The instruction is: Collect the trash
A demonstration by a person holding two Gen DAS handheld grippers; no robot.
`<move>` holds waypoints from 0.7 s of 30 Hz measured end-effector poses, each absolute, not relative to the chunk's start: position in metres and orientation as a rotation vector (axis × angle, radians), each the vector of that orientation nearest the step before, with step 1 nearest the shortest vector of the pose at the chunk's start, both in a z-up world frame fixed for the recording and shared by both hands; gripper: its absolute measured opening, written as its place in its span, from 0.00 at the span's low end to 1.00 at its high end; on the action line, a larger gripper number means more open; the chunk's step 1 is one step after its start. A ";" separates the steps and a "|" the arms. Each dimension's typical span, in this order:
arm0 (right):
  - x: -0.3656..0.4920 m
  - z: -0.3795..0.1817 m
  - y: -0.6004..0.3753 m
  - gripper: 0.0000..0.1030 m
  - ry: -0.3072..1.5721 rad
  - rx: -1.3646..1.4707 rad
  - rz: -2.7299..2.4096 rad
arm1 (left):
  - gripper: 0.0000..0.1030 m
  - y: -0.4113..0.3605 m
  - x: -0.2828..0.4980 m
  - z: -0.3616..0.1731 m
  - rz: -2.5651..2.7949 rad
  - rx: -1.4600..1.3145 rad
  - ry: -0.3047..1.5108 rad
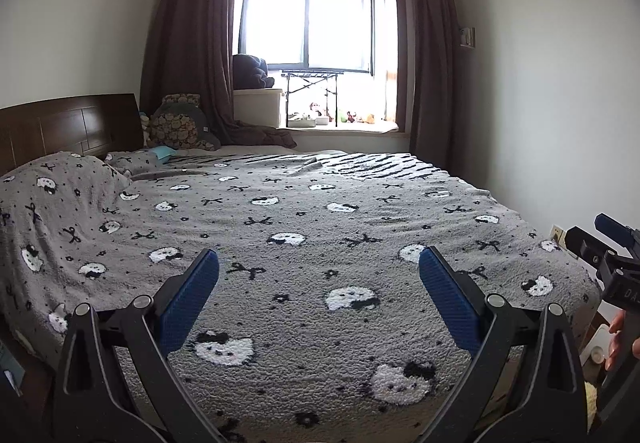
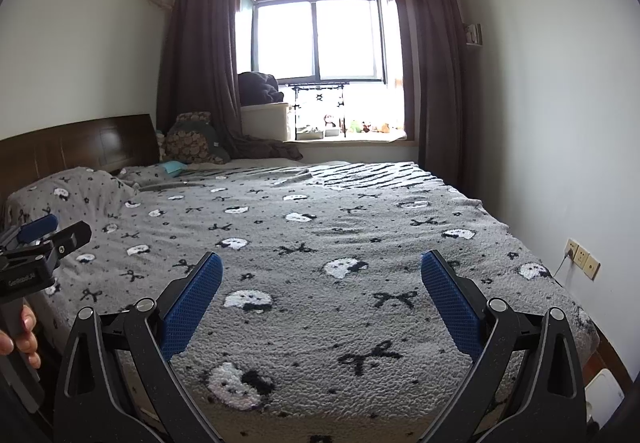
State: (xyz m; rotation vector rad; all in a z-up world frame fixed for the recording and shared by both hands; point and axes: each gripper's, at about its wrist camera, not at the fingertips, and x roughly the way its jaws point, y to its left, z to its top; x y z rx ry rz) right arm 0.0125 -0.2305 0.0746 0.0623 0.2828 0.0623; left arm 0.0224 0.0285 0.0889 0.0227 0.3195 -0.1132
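Both grippers hover above the near edge of a bed covered by a grey blanket (image 1: 320, 227) with white cat faces and black bows. My left gripper (image 1: 319, 261) is open and empty, its blue pads wide apart. My right gripper (image 2: 322, 265) is also open and empty. The right gripper also shows at the right edge of the left wrist view (image 1: 608, 239). The left gripper also shows at the left edge of the right wrist view (image 2: 48, 233). A small light-blue item (image 1: 164, 152) lies near the pillows by the headboard; I cannot tell what it is.
A dark wooden headboard (image 1: 68, 127) is at the left. A patterned cushion (image 1: 178, 123) leans in the far corner. Brown curtains (image 1: 192, 43) frame a bright window. The sill (image 1: 344, 127) holds small toys and a white box. Wall sockets (image 2: 582, 259) are at the right.
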 end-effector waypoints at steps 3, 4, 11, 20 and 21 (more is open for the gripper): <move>0.013 0.074 -0.229 0.97 0.287 0.058 0.065 | 0.92 0.028 0.021 0.090 -0.107 0.021 0.314; 0.014 0.073 -0.229 0.97 0.290 0.057 0.067 | 0.92 0.028 0.021 0.090 -0.105 0.018 0.315; 0.014 0.073 -0.227 0.97 0.290 0.054 0.070 | 0.92 0.029 0.019 0.091 -0.099 0.020 0.308; 0.015 0.073 -0.226 0.97 0.291 0.051 0.068 | 0.92 0.031 0.021 0.091 -0.094 0.006 0.322; 0.015 0.073 -0.226 0.97 0.290 0.051 0.068 | 0.92 0.031 0.022 0.091 -0.091 0.010 0.322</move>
